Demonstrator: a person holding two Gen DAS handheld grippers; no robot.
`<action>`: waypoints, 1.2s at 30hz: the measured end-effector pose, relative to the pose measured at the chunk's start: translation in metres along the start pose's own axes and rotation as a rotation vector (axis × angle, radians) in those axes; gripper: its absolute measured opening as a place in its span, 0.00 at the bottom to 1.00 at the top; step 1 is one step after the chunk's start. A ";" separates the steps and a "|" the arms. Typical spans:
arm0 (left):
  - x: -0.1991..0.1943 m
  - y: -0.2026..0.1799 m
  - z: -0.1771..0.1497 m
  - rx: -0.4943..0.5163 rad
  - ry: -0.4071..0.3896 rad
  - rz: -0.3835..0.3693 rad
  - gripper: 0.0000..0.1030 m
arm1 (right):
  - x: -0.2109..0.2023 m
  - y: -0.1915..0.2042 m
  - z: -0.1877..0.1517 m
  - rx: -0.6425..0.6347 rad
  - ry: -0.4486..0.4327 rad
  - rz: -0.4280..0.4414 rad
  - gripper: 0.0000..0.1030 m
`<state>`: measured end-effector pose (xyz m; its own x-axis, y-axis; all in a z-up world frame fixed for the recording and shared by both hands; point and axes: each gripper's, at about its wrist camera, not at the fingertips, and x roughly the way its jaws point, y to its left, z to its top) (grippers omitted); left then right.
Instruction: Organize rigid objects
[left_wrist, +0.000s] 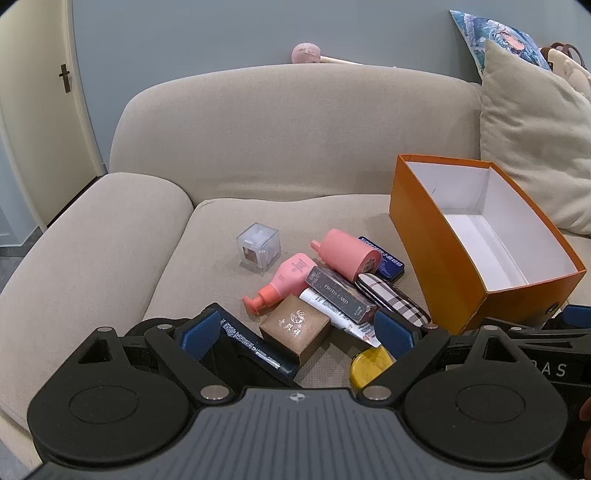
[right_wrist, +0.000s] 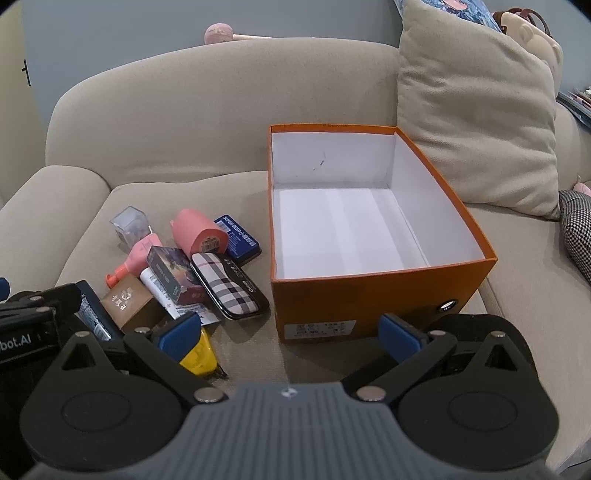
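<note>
Sofa (left_wrist: 295, 147): beige seat carried a clutter pile.
Left gripper (left_wrist: 295, 332): spread wide, brown box (left_wrist: 295, 328) between fingers.
Right gripper (right_wrist: 290, 332): wide, before orange box (right_wrist: 369, 295).
Hidden: yellow item (left_wrist: 369, 363) partly covered.

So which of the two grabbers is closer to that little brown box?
Left. The left gripper is open with the brown box right between its fingers. The right gripper sits off to the side, in front of the orange box.
</note>
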<state>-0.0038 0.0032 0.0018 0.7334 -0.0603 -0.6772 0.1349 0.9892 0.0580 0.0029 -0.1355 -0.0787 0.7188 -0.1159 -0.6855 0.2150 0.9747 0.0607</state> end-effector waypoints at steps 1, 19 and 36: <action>0.000 0.000 0.000 0.000 0.001 0.000 1.00 | 0.000 0.000 0.000 0.000 0.000 0.000 0.99; 0.006 0.009 -0.002 -0.047 0.034 -0.056 0.91 | 0.005 0.009 -0.001 -0.019 0.014 0.073 0.83; 0.060 0.026 0.014 -0.112 0.167 -0.223 0.32 | 0.056 0.055 0.015 -0.240 0.089 0.212 0.27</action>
<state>0.0529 0.0238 -0.0267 0.5727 -0.2637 -0.7762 0.1988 0.9633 -0.1806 0.0653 -0.0913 -0.1031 0.6681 0.1012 -0.7371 -0.1026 0.9938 0.0434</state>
